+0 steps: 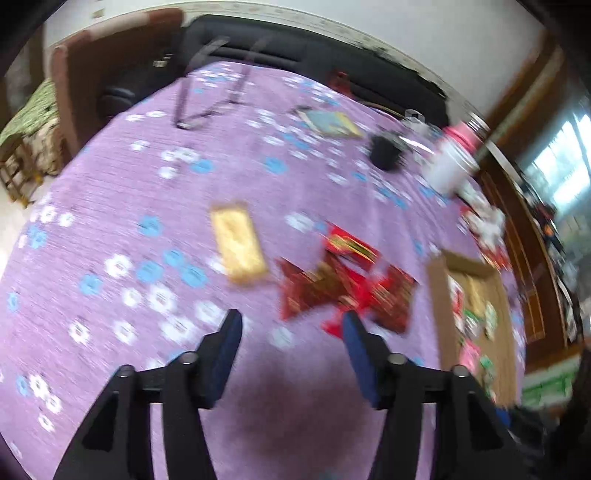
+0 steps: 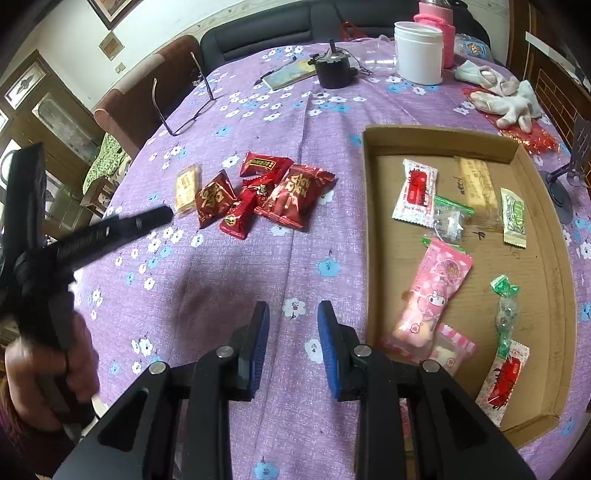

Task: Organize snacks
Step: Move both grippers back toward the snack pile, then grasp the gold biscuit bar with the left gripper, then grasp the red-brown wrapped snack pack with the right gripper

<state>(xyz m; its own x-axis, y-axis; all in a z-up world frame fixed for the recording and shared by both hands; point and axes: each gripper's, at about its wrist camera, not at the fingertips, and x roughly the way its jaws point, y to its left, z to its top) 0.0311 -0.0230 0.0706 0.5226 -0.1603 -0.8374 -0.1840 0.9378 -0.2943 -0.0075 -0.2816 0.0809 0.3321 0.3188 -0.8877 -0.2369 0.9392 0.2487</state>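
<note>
Several red snack packets lie in a loose pile on the purple flowered tablecloth, with a gold packet just left of them. A shallow cardboard tray on the right holds a pink packet, a white-and-red packet, a green-and-white packet and others. My right gripper hovers open over bare cloth left of the tray, nothing between its fingers. The blurred left wrist view shows my left gripper open and empty, with the red packets just past its right finger and the gold packet ahead.
Reading glasses, a notebook, a black round device, a white tub and a pink bottle stand at the far side. White gloves lie beyond the tray. A hand holds the other gripper's handle at left.
</note>
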